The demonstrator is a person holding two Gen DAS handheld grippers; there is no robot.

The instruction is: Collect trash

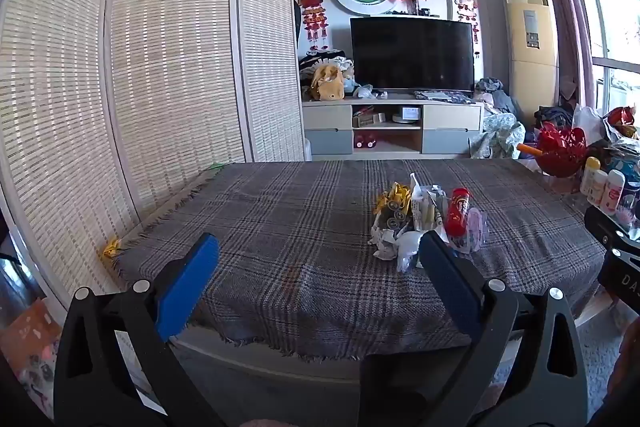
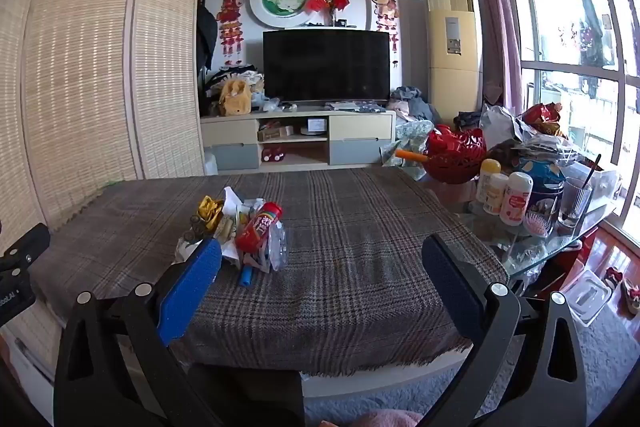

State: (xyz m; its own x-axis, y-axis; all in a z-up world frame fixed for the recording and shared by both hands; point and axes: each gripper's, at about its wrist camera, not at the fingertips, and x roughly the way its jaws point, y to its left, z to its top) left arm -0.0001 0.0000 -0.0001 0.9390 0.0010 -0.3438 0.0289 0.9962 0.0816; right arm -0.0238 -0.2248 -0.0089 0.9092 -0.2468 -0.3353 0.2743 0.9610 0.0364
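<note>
Both sets of jaws wide open, holding nothing: left gripper (image 1: 320, 263), right gripper (image 2: 322, 261). Trash pile (image 1: 428, 219) heaped mid-desk on plaid cloth (image 2: 360, 227), red tube (image 2: 259, 223) on top, clear of both grippers.

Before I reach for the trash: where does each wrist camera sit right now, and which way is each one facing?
Left wrist: on the left gripper, jaws open and empty, looking over the plaid table toward the TV; trash pile ahead to the right; the other gripper's black body at the right edge.
Right wrist: on the right gripper, open and empty, facing the same TV; trash pile ahead to the left, cluttered glass side table to the right.
Shared: table, trash pile, TV, bamboo screen.
</note>
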